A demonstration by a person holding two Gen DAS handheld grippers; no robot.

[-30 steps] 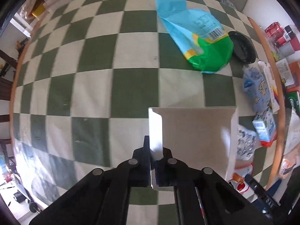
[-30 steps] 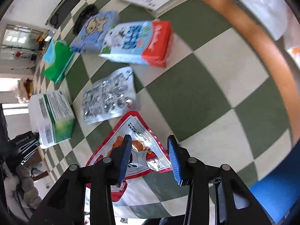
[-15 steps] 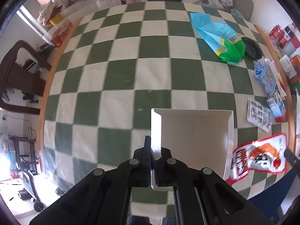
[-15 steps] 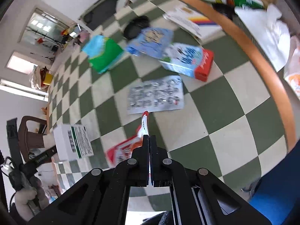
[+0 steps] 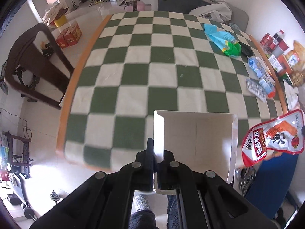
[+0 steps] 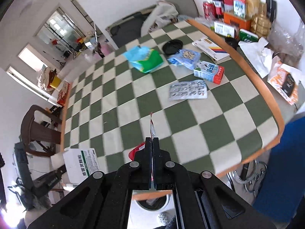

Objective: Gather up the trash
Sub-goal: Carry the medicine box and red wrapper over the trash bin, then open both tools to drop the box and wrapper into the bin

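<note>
My left gripper (image 5: 155,152) is shut on the side wall of an open white cardboard box (image 5: 198,141), held off the near edge of the table. The box also shows in the right wrist view (image 6: 80,164), with green print. My right gripper (image 6: 152,143) is shut on a red and white snack wrapper (image 6: 152,127), seen edge-on and lifted above the table. The same wrapper hangs in the left wrist view (image 5: 274,137) just right of the box. On the table lie a blue-green bag (image 6: 144,59), a light blue pouch (image 6: 185,58), a milk carton (image 6: 209,71) and a printed flat wrapper (image 6: 187,90).
The green and white checked table (image 5: 144,72) has an orange rim. A black dish (image 6: 172,45) and a book (image 6: 211,47) lie at its far right. Cans, bottles and boxes (image 6: 234,5) stand beyond. A dark wooden chair (image 5: 32,57) stands left. A blue seat (image 6: 282,168) is near right.
Both grippers have risen and pulled back from the table. The right gripper closed on the red snack wrapper and lifted it. The left gripper still holds the box.
</note>
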